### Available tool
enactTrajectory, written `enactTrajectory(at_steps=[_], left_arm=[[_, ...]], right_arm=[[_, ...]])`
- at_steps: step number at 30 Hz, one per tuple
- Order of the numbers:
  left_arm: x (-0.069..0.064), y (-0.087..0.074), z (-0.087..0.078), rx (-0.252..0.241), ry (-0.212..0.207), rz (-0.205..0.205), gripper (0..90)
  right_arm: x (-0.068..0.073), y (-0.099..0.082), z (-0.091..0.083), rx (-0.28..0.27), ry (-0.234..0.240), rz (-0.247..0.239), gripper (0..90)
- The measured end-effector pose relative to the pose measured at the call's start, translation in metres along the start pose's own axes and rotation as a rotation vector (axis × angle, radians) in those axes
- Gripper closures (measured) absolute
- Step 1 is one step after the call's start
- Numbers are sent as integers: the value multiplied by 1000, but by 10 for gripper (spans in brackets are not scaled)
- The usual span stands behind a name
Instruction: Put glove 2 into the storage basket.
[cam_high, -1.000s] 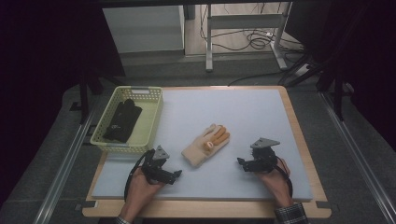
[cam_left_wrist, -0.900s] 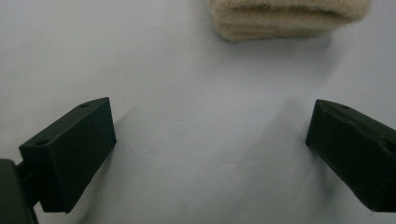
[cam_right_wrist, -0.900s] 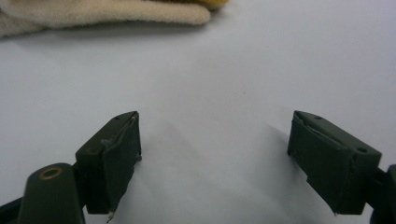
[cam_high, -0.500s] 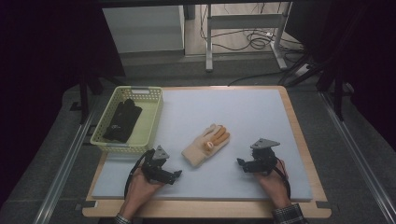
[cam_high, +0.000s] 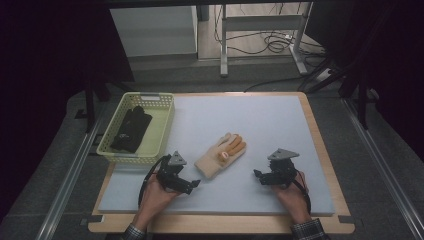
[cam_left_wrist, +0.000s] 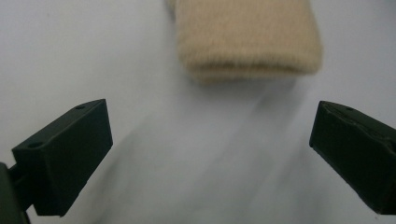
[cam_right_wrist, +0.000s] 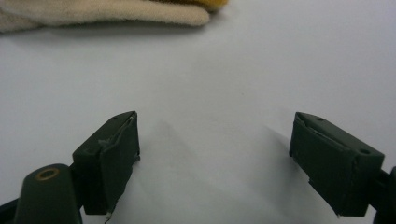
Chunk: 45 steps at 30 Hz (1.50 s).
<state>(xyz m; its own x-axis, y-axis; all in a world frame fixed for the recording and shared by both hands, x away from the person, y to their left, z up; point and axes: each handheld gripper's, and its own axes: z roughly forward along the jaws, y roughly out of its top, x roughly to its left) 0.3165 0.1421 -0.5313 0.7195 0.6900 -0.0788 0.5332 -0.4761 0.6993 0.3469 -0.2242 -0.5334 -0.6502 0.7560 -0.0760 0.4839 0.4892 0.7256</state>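
Beige glove (cam_high: 220, 155) lies flat on the pale mat (cam_high: 250, 120), centre of the high view and a bit below the middle, cuff toward lower left, orange-tipped fingers toward upper right. Left gripper (cam_high: 192, 184) sits lower left of centre, just beside the cuff but not touching; jaws spread wide, nothing between them. In the left gripper view the cuff (cam_left_wrist: 250, 39) fills the upper middle, with bare mat between it and the two black jaws at the lower corners. Right gripper (cam_high: 259, 175) is lower right of centre, near the glove, with a clear strip of mat between them; jaws spread, holding nothing. In the right gripper view the glove (cam_right_wrist: 102, 13) runs along the top edge, mostly upper left, open mat below it down to the jaws. Yellow basket (cam_high: 161, 131) at the left edge of the mat, with a black glove (cam_high: 131, 128) inside; its near rim is close to the left gripper. Plenty of open mat in the upper right and along the bottom edge. Wooden table border (cam_high: 327, 160) frames the mat; right gripper is near the right border.
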Motion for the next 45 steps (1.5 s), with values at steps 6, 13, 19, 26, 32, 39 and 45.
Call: enactTrajectory(at_steps=[6,13,19,26,32,39,45], left_arm=[[-5,28,9,16,-10,37,0],[-15,59,30,46,-10,81,0],[-19,77,56,82,9,105,0],[-17,88,82,132,13,133,0],[-11,95,92,137,6,104,82],[-5,96,85,122,-43,79,457],[-2,97,82,131,-77,46,591]], right_arm=[[0,0,0,0,1,1,157],[0,0,0,0,1,1,157],[0,0,0,0,1,-2,157],[0,0,0,-1,1,0,157],[0,0,0,-1,1,1,157],[0,0,0,-1,-1,-2,157],[0,0,0,-1,-1,-2,157]])
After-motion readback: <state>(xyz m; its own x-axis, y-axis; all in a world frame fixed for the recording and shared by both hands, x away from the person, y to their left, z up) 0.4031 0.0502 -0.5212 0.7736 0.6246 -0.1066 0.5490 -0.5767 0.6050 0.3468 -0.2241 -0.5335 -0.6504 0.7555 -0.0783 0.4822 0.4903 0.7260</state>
